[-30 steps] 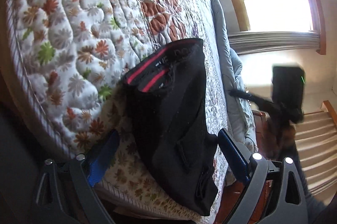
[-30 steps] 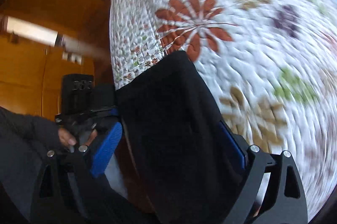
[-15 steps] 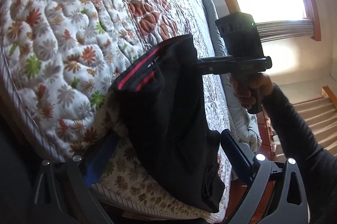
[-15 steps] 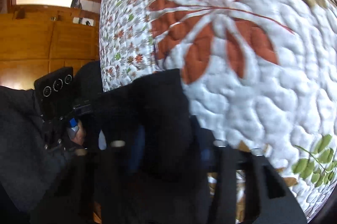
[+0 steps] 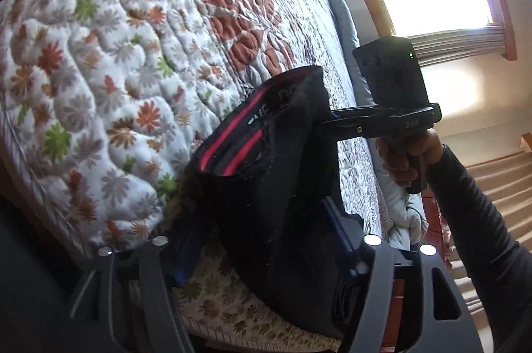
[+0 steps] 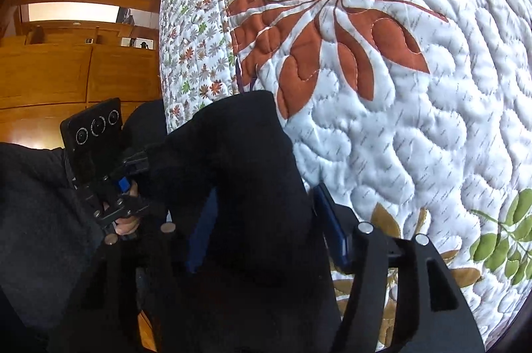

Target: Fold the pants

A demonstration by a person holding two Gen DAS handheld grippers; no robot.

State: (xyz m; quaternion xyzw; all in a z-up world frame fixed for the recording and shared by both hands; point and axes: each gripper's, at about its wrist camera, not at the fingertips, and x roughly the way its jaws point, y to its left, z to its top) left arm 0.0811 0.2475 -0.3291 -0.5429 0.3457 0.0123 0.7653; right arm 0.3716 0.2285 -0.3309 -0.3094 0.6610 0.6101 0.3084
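While its jaws are closing, the left gripper [image 5: 266,240] is straddling the black pants [image 5: 266,186], cloth bunched between its blue pads; whether they are pressing yet is hard to tell. Opposite it, the right gripper [image 6: 266,236] is opening around the same bundle, its left pad mostly hidden by fabric. Beyond both fingers the pants are lying over the edge of the floral quilt [image 5: 99,54]. Compared with a second ago, the right gripper is sitting lower, at the red-striped waistband [image 5: 229,150].
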